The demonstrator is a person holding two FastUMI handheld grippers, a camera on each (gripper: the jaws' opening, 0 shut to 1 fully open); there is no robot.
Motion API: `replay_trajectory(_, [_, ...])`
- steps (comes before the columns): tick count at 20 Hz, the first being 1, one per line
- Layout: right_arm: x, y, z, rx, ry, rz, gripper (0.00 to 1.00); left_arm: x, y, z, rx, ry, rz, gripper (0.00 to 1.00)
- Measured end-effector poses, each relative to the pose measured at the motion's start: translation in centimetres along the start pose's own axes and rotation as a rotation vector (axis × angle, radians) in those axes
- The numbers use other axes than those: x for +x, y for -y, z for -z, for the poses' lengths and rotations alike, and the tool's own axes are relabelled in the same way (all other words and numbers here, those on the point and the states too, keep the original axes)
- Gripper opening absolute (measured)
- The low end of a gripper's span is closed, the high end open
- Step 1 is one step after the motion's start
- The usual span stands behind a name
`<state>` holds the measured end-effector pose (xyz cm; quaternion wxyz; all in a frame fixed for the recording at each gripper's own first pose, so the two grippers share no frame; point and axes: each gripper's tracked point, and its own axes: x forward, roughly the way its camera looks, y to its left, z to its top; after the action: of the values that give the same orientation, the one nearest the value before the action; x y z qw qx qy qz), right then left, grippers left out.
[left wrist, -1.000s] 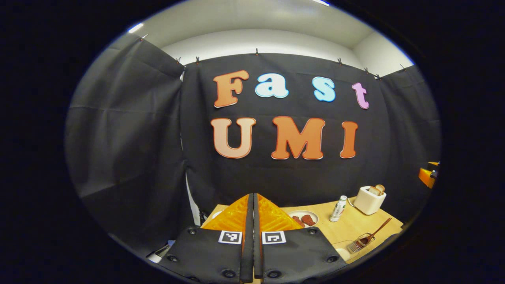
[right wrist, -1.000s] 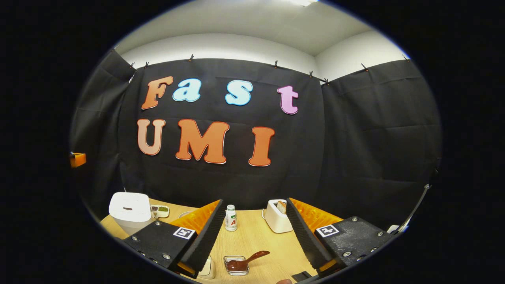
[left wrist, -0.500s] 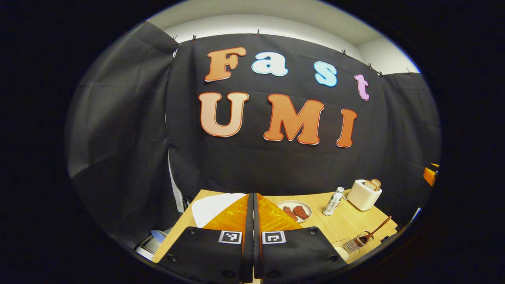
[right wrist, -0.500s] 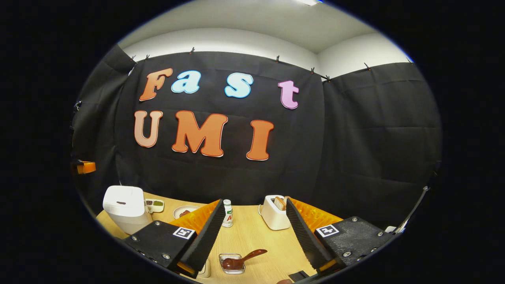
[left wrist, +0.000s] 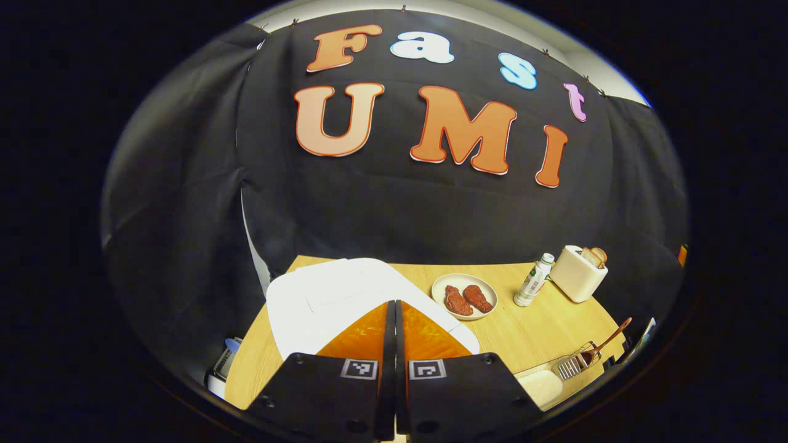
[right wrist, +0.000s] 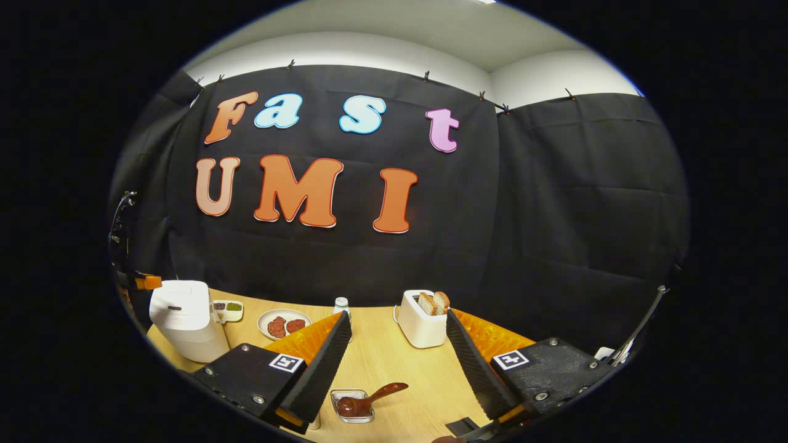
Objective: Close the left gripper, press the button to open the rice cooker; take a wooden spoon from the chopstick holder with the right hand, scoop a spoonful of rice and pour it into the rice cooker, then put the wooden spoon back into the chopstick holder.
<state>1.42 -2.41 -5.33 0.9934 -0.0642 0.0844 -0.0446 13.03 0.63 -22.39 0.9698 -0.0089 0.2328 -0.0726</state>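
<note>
White rice cooker (right wrist: 182,320), pale wood table (right wrist: 394,363), cream toaster (right wrist: 422,323), dark brown wooden spoon (right wrist: 368,399)

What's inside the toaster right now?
Two slices of bread stand in the toaster, tops poking out of the slots. Their lower parts are hidden inside the body, also seen in the left gripper view.

The left gripper (left wrist: 394,344) carried two flat black plates studded with round screws along their edges. Each plate bore a square black-and-white fiducial marker close to its inner edge. Ribbed orange housings rose behind the markers, tapering forward to a peak.

The right gripper (right wrist: 397,363) had the same black plates, screws and square markers. Its fingers (right wrist: 320,369) were faced with ribbed foam pads, backed by orange bodies.
</note>
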Motion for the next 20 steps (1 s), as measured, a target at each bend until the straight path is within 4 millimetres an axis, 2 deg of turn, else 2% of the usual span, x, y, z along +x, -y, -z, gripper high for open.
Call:
replay_trajectory(4, [0.2,0.3,0.9,0.011,-0.030,0.007,0.96,2.1,-0.8,2.7,-0.003,-0.075,-0.009,0.05])
replay_trajectory(8, [0.3,0.2,1.4,0.011,-0.047,0.012,0.96,3.1,-0.8,5.0,-0.001,-0.141,0.009,0.05])
replay_trajectory(12, [0.2,0.2,1.5,0.015,-0.055,0.014,0.96,3.6,-0.7,5.3,-0.021,-0.169,0.020,0.03])
replay_trajectory(13, [0.2,0.2,1.7,0.014,-0.056,0.015,0.96,3.2,-0.8,6.1,-0.025,-0.203,0.017,0.05])
replay_trajectory(14, [0.2,0.2,1.8,0.016,-0.057,0.016,0.96,4.0,-0.6,5.5,-0.014,-0.174,0.019,0.05])
replay_trajectory(17, [0.2,0.0,2.4,0.043,-0.065,0.006,0.96,3.2,-0.7,5.3,0.024,-0.174,-0.003,0.05])
replay_trajectory(19, [0.3,0.2,2.6,0.053,-0.063,0.009,0.96,2.4,-0.7,3.1,0.040,-0.115,-0.025,0.05])
replay_trajectory(20, [0.3,0.5,2.6,0.059,-0.060,0.013,0.96,1.9,-0.7,1.3,0.042,-0.074,-0.036,0.05])
